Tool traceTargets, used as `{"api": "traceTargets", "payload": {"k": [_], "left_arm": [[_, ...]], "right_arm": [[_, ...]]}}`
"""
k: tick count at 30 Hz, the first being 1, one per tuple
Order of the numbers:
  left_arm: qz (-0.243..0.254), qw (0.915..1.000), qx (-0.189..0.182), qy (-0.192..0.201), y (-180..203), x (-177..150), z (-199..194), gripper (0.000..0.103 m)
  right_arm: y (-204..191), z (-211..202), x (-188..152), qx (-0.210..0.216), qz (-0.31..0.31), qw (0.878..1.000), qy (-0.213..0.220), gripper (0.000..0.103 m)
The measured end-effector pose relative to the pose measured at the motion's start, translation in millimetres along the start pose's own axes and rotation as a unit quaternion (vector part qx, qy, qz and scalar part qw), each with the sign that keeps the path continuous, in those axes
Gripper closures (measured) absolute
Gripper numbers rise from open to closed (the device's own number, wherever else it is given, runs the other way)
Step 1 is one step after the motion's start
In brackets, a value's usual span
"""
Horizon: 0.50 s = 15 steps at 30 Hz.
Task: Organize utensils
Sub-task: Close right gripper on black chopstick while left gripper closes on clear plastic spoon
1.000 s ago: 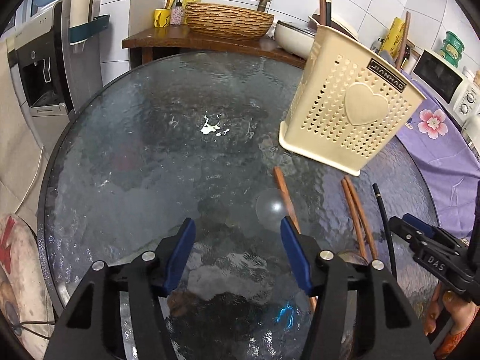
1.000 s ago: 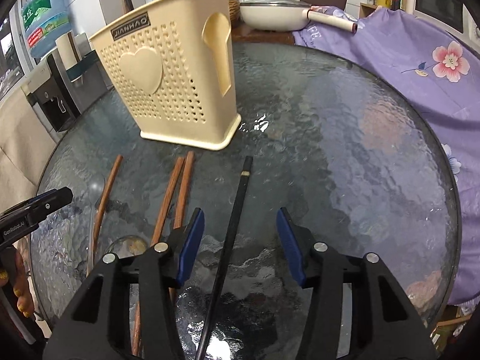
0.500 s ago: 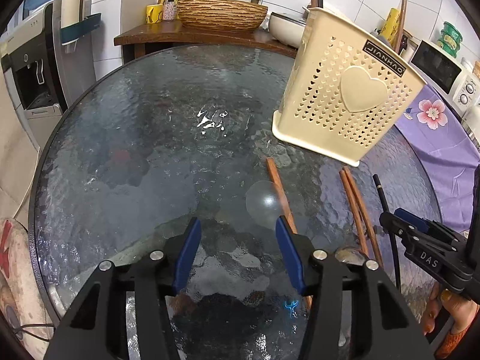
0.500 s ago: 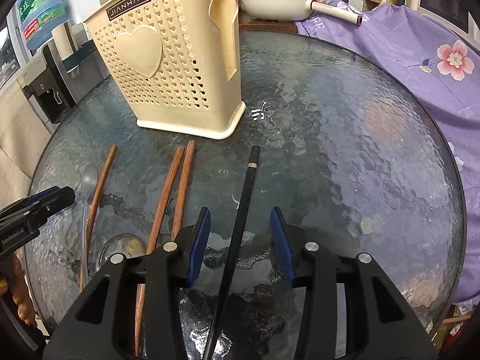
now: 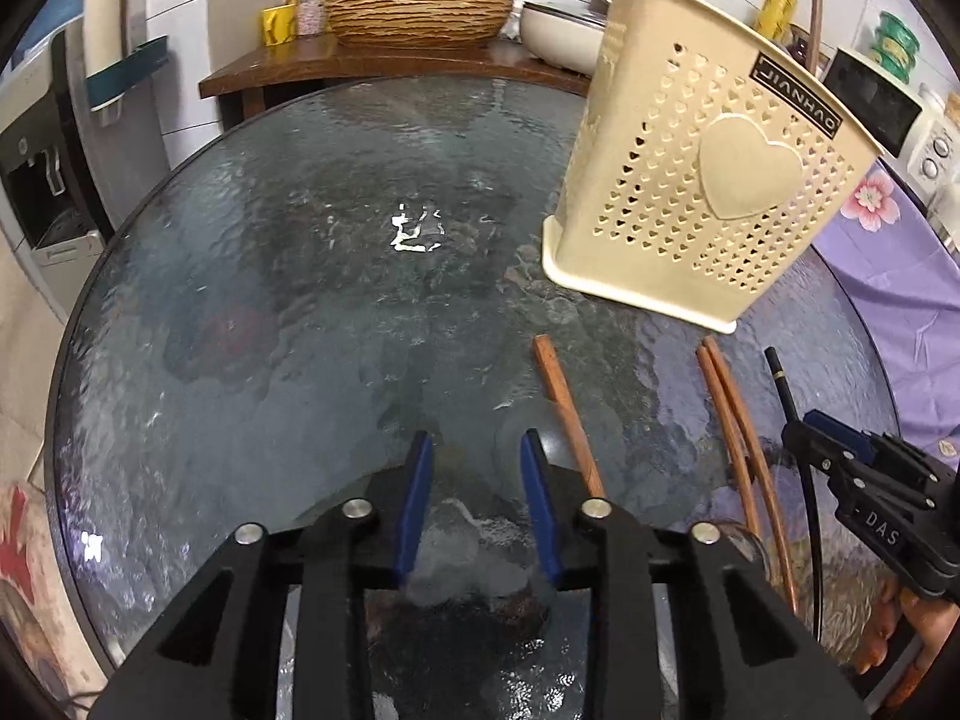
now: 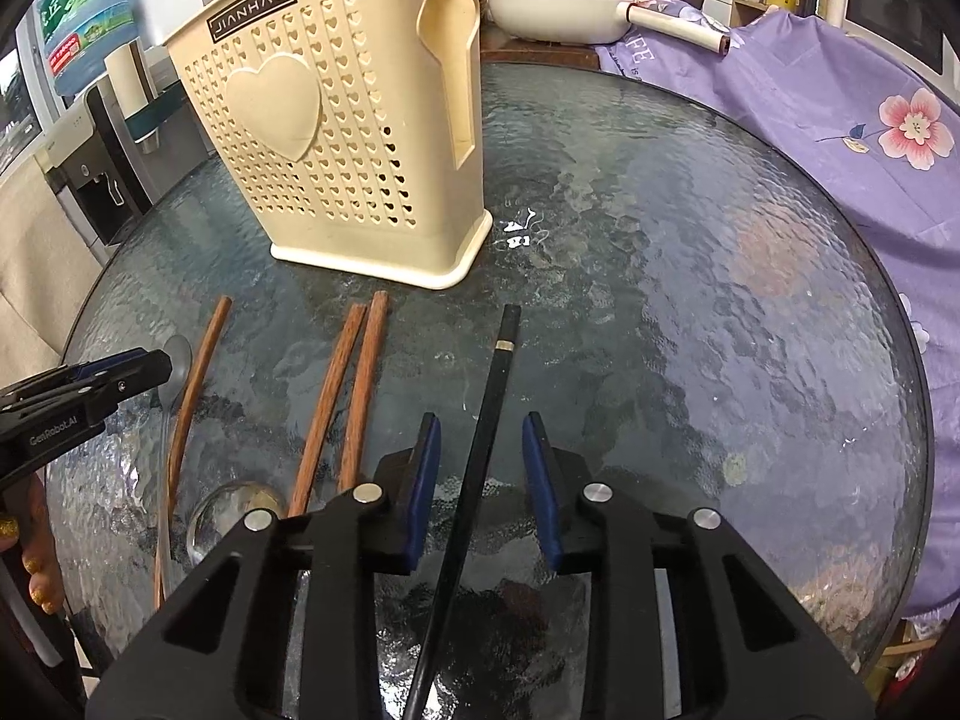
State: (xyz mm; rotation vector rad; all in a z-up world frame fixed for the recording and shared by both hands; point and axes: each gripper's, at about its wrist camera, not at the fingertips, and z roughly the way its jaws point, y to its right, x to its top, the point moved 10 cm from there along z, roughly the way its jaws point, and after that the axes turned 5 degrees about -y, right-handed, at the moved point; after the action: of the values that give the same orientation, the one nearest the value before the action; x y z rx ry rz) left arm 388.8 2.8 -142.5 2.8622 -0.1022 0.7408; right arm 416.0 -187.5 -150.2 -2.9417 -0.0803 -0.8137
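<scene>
A cream perforated utensil holder (image 5: 696, 180) (image 6: 342, 138) stands on the round glass table (image 5: 252, 312). In front of it lie a single brown chopstick (image 5: 567, 414) (image 6: 192, 396), a pair of brown chopsticks (image 5: 732, 420) (image 6: 348, 396), a black chopstick (image 6: 480, 438) (image 5: 792, 438) and a clear spoon (image 6: 171, 372). My right gripper (image 6: 480, 450) is open, its jaws on either side of the black chopstick, apart from it. My left gripper (image 5: 474, 474) is open and empty, low over the glass, just left of the single brown chopstick.
A purple flowered cloth (image 6: 840, 90) covers the right side beyond the table. A wooden counter (image 5: 372, 60) with a wicker basket (image 5: 420, 9) and a white pan (image 6: 558, 12) stands behind. A water dispenser (image 5: 42, 168) stands at the left.
Both grippers have moved forward and lower toward the table and narrowed their openings. The right one has closed in around the black chopstick; the left has neared the single brown chopstick.
</scene>
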Motion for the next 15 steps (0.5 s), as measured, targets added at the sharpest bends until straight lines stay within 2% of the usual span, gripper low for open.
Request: {"api": "traceTargets", "payload": {"k": [5, 11, 15], "left_arm": [[0.042, 0.9989, 0.020, 0.001, 2, 6, 5, 0.092], [0.089, 0.9957, 0.025, -0.006, 4, 19, 13, 0.095], [0.152, 0.9873, 0.046, -0.007, 12, 25, 17, 0.095]], "right_arm": [[-1, 3, 6, 0.000, -0.006, 1.000, -0.003, 0.081], [-1, 7, 12, 0.000, -0.012, 1.000, -0.004, 0.086], [0, 8, 14, -0.001, -0.017, 1.000, -0.006, 0.090]]}}
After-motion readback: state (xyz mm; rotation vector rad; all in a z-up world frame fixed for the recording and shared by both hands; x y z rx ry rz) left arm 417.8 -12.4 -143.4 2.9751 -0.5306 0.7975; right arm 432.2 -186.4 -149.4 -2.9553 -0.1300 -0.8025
